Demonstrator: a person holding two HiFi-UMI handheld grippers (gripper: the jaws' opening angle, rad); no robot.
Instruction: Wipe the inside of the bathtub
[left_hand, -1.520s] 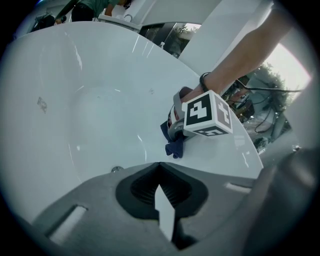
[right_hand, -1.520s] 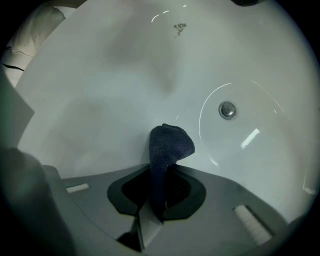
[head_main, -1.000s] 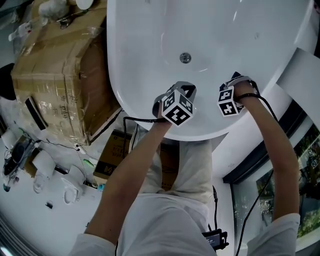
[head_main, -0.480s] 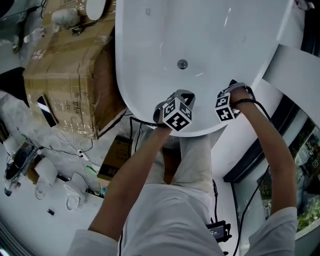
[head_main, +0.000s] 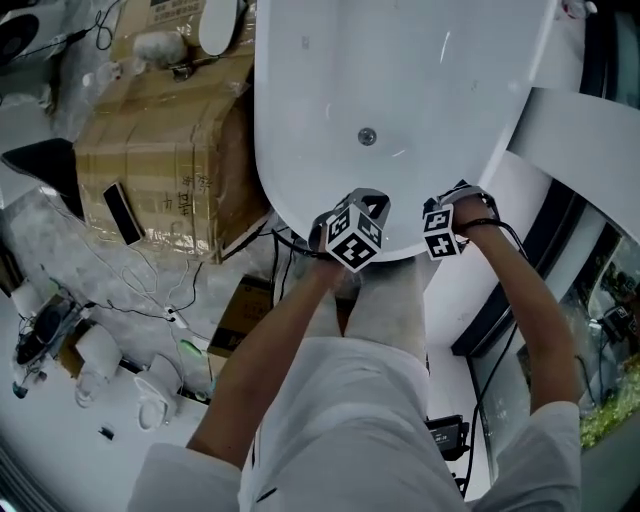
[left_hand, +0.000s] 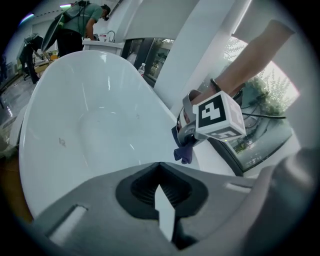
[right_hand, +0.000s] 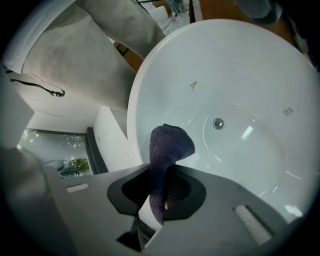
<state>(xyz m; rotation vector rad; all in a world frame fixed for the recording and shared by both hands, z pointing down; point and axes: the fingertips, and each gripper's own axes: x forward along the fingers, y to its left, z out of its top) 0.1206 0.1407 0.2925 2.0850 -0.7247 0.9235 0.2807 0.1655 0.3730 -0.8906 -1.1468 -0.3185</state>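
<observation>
Inside the right hand-held gripper (right_hand: 152, 212) sits cloth (right_hand: 170, 142).

White short sleeves (head_main: 175, 478), pale trousers (head_main: 385, 300); the grey left gripper (head_main: 368, 203) and right gripper (head_main: 462, 192) carry black-and-white marker cubes (head_main: 353, 238), black cables (head_main: 512, 243).

Only illegible print on the cardboard box (head_main: 150, 160)
</observation>
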